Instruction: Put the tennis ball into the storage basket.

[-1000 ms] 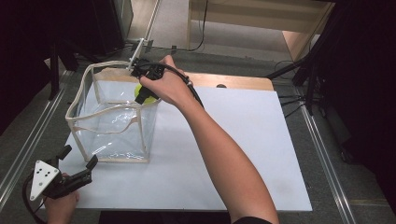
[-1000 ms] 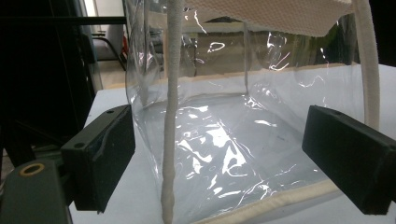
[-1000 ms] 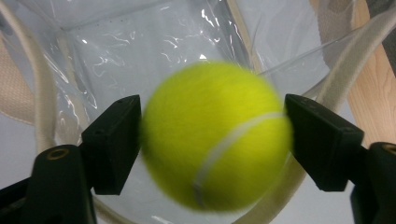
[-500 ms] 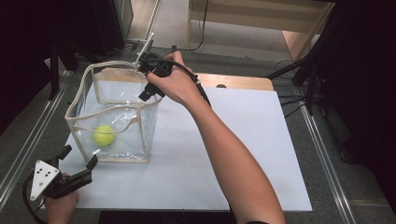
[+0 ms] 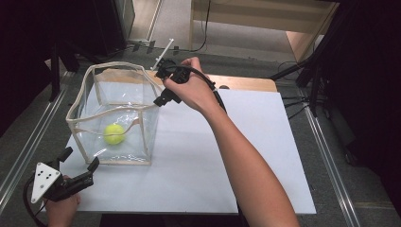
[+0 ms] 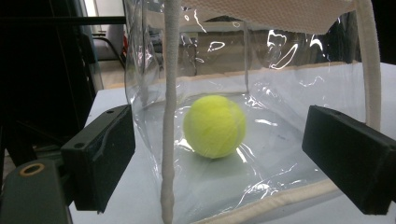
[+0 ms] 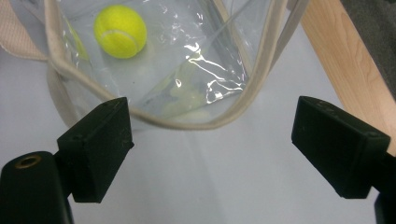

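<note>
A clear plastic bag (image 5: 142,127) with cream trim stands open on the left of the white sheet. A yellow tennis ball (image 5: 114,134) lies on its floor. My right gripper (image 5: 160,86) hangs open and empty just above the bag's far right rim corner. In the right gripper view it (image 7: 210,140) looks down past the cream rim (image 7: 196,122) at the ball (image 7: 120,31). My left gripper (image 5: 81,158) rests open near the bag's near left corner. In the left gripper view, the ball (image 6: 214,126) shows through the bag wall (image 6: 280,93), with the gripper (image 6: 224,158) empty.
A white sheet (image 5: 246,156) covers the table, with a wooden strip (image 5: 246,82) along its far edge. Metal rails (image 5: 326,142) run down both sides. Dark stands and cables crowd the floor beyond the table.
The ball left my right gripper and dropped to the bag's floor, then rolled slightly. My right gripper has drawn back right, off the bag's mouth. The left gripper has stayed put.
</note>
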